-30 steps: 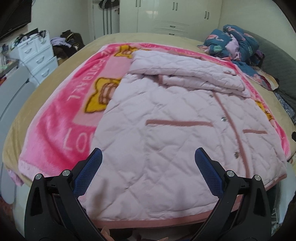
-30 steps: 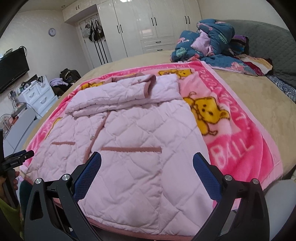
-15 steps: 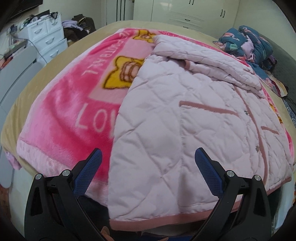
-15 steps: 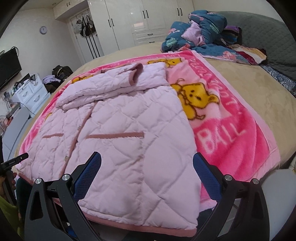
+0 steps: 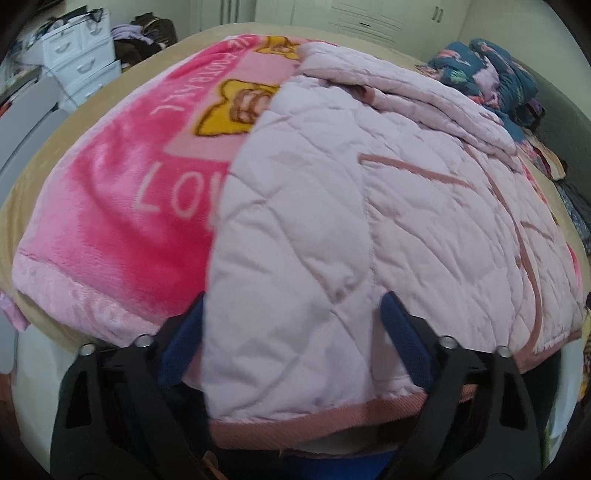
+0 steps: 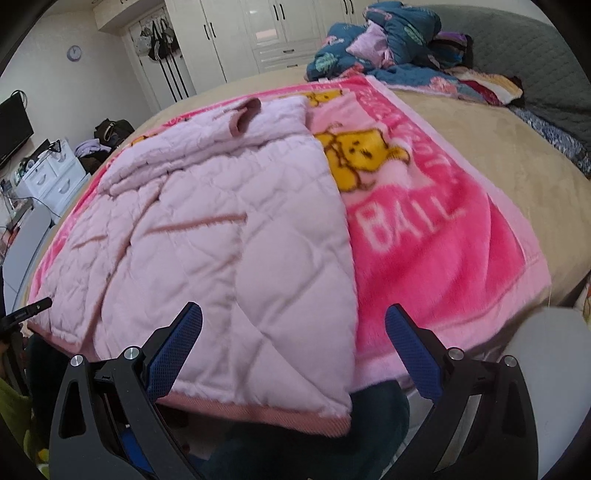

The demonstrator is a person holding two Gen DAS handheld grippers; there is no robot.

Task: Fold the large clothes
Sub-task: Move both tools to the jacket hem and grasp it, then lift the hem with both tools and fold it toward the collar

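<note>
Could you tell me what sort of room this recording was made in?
Most likely a home bedroom: a quilted pink jacket lies on a pink blanket spread over a large bed, with white wardrobes along the far wall and a white drawer unit beside the bed.

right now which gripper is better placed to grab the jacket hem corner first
Left. The left gripper already has the pink quilted jacket's hem corner between its jaws, which have just been closing but don't visibly pinch yet. The right gripper hangs open above its corner, nothing between the jaws.
</note>
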